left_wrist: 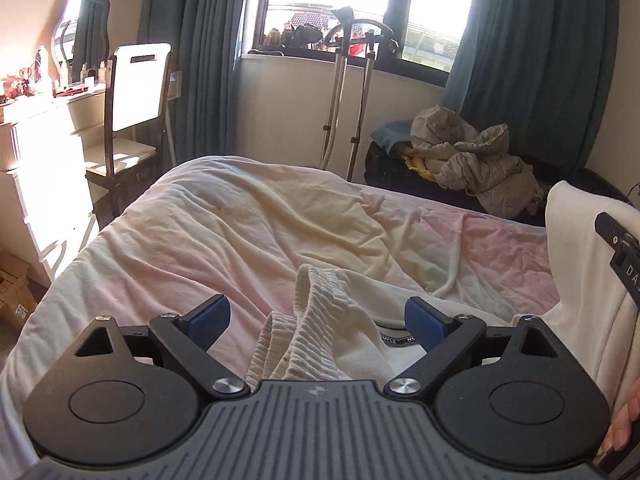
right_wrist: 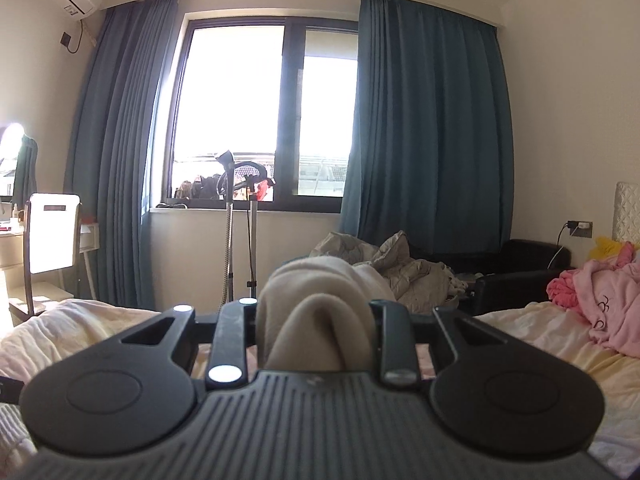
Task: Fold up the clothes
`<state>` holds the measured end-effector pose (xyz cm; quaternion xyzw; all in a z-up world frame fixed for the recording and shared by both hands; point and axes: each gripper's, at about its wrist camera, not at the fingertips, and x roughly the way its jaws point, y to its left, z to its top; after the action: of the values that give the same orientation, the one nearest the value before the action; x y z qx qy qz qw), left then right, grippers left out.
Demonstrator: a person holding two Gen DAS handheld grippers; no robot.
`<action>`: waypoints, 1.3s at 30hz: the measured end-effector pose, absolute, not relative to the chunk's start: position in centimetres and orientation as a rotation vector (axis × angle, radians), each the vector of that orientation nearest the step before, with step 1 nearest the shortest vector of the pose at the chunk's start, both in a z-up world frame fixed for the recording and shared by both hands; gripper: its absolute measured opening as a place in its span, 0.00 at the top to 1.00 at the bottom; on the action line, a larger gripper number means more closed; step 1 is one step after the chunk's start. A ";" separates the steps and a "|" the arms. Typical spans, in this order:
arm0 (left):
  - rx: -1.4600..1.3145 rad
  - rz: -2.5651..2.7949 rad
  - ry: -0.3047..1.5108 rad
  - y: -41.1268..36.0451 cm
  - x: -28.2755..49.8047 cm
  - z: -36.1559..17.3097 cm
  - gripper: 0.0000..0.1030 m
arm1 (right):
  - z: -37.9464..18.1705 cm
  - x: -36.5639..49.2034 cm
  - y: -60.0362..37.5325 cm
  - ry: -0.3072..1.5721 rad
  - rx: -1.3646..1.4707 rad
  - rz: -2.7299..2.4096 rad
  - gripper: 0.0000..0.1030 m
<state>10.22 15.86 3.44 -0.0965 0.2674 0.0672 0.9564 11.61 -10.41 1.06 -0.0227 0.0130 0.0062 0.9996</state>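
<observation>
**Cream sweatshirt half lifted, no fold made yet**

Cream sweatshirt (left_wrist: 360,344) is what I am working on. It lies bunched on the bed (left_wrist: 200,240), near my edge of the pale yellow and pink blanket, with its ribbed hem (left_wrist: 304,320) rucked up in loops and the neck label showing just beside it.

My left gripper (left_wrist: 318,318) hovers over that ribbed hem with its blue pads (left_wrist: 214,316) spread wide, one either side of the cloth, gripping nothing. My right gripper (right_wrist: 316,320) is clamped on a thick wad of the same cream fabric (right_wrist: 320,304) and holds it raised, so the cloth bulges up between the fingers; in the left wrist view that lifted part hangs as a pale sheet at the right edge.

As I judge it, the task is barely begun. The garment is neither spread flat nor squared, and I see no crease or doubled edge anywhere. What is left is nearly all of it: take the hem with my left, draw the body out flat, then fold the sleeves and body over.

A pink garment (right_wrist: 600,300) lies heaped further up the bed, and a grey quilted jacket (left_wrist: 472,164) is piled on the dark seat by the window; both look unfolded.
</observation>
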 end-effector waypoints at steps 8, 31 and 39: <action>-0.363 0.282 0.365 23.7 6.8 6.0 0.08 | -3.2 13.0 3.6 0.083 -0.198 0.220 0.71; -0.529 0.033 0.479 23.8 8.2 1.0 0.07 | -3.2 4.5 0.0 0.202 -0.273 0.636 0.44; -0.390 0.093 0.576 19.1 9.9 -2.1 0.07 | -3.0 5.0 -11.5 0.306 -0.080 0.395 0.44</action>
<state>9.95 19.11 -2.12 -0.1910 0.2820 0.0454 0.9391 5.04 -11.48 -3.03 -0.0396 0.1515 0.1956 0.9681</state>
